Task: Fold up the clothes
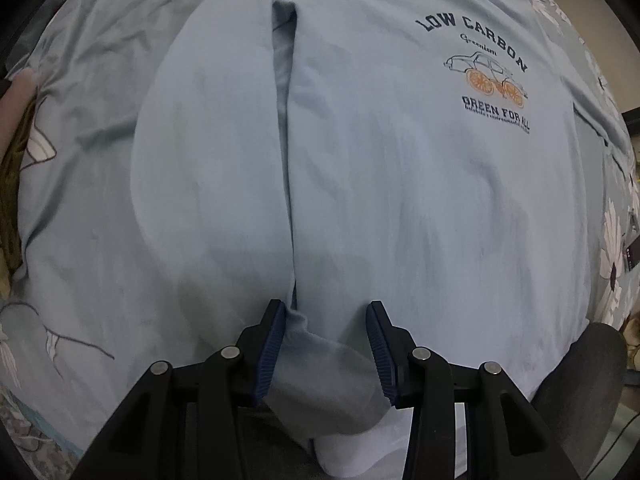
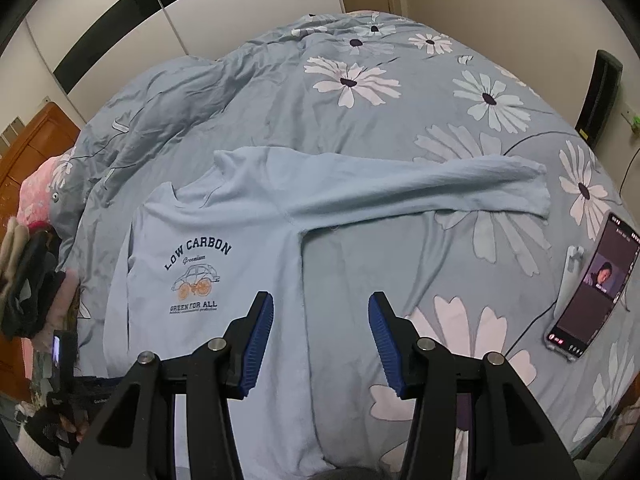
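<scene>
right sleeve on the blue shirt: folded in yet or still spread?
Spread. In the right wrist view the right sleeve of the blue shirt lies stretched straight out sideways across the floral bedspread, not laid over the body.

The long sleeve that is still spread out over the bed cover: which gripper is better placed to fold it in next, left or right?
Right, probably. The right gripper is open over the shirt's side seam, facing the spread sleeve. The left gripper straddles the already folded side.
</scene>
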The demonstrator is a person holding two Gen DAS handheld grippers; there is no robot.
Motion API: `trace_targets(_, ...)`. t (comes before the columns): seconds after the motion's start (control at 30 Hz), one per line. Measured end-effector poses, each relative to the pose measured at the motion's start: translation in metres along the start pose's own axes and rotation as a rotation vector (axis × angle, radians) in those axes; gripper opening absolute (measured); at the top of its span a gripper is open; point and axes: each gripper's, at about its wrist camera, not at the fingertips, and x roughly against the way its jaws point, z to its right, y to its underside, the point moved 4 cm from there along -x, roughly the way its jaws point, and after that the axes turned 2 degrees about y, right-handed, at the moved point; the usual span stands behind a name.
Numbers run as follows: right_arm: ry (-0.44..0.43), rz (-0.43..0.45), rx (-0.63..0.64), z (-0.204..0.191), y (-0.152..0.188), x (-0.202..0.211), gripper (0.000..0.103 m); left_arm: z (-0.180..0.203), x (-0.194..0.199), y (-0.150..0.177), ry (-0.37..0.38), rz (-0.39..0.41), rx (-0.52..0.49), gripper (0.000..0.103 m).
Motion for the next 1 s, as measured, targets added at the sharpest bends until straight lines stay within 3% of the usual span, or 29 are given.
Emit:
trace_targets(0.1,-0.008,0.003,0.01,-0.007,0.001,0.001,0.051,0.0,0.003,0.006,-0.003,0.0,0.009,0.04)
trace_targets(0.17,-0.012,0.003,0.018,-0.012,0.001,0.002,0.051,-0.003,0.005,0.009,-0.026,0.003,0.012,0.017)
trace_targets(0.27,-0.019,0.002,0.028,-0.018,0.0,0.002,0.051,-0.009,0.009,0.012,-0.006,0.005,0.04,0.004)
trace_targets(0.4,-0.021,0.001,0.034,-0.021,0.001,0.002,0.051,-0.016,0.043,0.009,0.088,0.101,0.088,0.004)
trace_targets(0.6,-0.007,-0.016,0.016,-0.014,0.002,-0.003,0.051,-0.066,0.144,-0.005,0.138,0.385,0.206,0.004)
trace_targets(0.67,-0.006,-0.029,0.006,-0.014,0.002,-0.009,0.051,-0.098,0.171,-0.022,0.124,0.454,0.237,0.004)
trace_targets(0.77,-0.004,-0.049,0.008,-0.019,0.003,-0.019,0.051,-0.123,0.203,-0.03,0.035,0.53,0.257,0.004)
trace_targets(0.9,-0.018,-0.069,0.027,-0.029,0.003,-0.032,0.051,-0.136,0.224,-0.055,-0.041,0.62,0.303,0.004)
trace_targets(0.93,-0.02,-0.073,0.035,-0.032,0.003,-0.035,0.051,-0.137,0.228,-0.059,-0.034,0.637,0.313,0.004)
trace_targets(1.0,-0.024,-0.081,0.043,-0.034,0.001,-0.042,0.051,-0.139,0.235,-0.07,0.056,0.649,0.333,0.004)
